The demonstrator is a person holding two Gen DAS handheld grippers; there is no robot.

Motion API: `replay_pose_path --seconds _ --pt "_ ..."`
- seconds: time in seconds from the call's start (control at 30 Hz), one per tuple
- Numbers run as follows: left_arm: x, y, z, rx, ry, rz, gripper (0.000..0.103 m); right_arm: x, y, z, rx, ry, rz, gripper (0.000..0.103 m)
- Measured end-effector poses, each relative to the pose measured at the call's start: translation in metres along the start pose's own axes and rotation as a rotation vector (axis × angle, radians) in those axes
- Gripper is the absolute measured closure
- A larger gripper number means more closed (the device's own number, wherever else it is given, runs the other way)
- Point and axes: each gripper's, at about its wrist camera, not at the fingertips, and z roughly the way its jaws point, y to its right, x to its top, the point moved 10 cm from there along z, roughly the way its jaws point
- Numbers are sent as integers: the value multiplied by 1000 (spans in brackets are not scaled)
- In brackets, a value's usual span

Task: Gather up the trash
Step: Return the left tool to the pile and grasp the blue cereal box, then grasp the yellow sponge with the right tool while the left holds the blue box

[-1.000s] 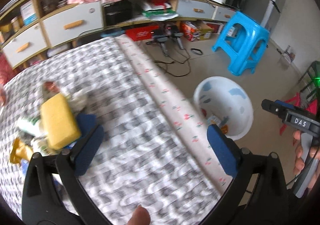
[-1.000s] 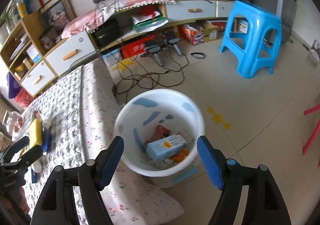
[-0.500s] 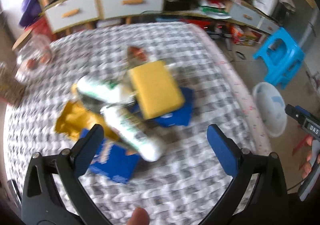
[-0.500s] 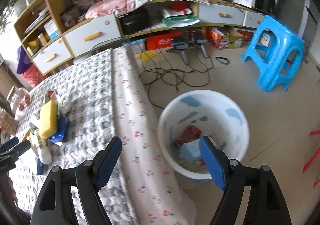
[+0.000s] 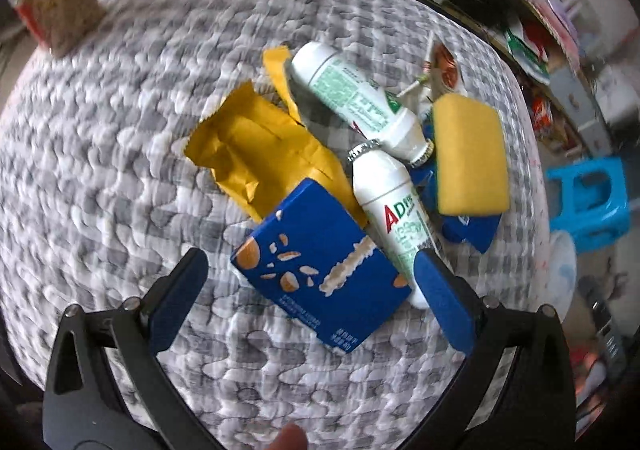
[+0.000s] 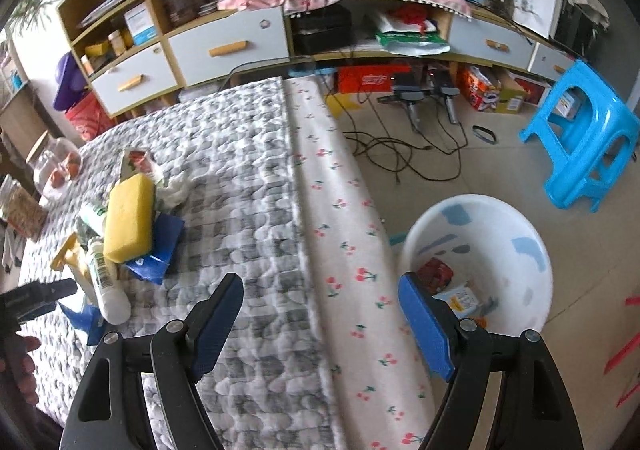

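A trash pile lies on the grey patterned bed. In the left wrist view my open left gripper [image 5: 312, 286] hovers over a blue carton [image 5: 320, 270]. Behind it are a crumpled yellow wrapper [image 5: 256, 150], two white bottles [image 5: 396, 218] [image 5: 356, 98], a yellow sponge [image 5: 468, 158] and a blue packet [image 5: 472, 230]. In the right wrist view my open, empty right gripper [image 6: 320, 314] hangs over the bed's edge, with the white bin [image 6: 480, 250] holding trash at right and the same pile, topped by the sponge [image 6: 130, 218], at left.
A blue plastic stool [image 6: 584, 146] stands beyond the bin. Cables [image 6: 404, 146] trail across the floor before a low shelf with drawers [image 6: 228, 46]. Glass jars [image 6: 56, 166] stand at the bed's far left. The left gripper's body [image 6: 36, 298] shows at left.
The left gripper swung from the bin side across the bed and closed in over the trash pile, now above the blue carton. The right gripper drifted left from above the bin toward the bed's edge.
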Motion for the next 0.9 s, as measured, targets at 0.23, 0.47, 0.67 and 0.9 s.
replay_pose_path --seconds 0.23,0.47,0.67,0.9 --pt "6 -3 17 17 10 -86 13 1 -22 6 11 -8 -24 22" --pt "10 -10 10 -3 33 -56 29 4 -50 12 45 -12 -39 22" --pt "20 -23 -16 -10 104 32 35 10 -84 22 81 -17 -68 22" --pt "32 -36 -36 -14 173 90 36 15 -133 38 131 -9 -114 22"
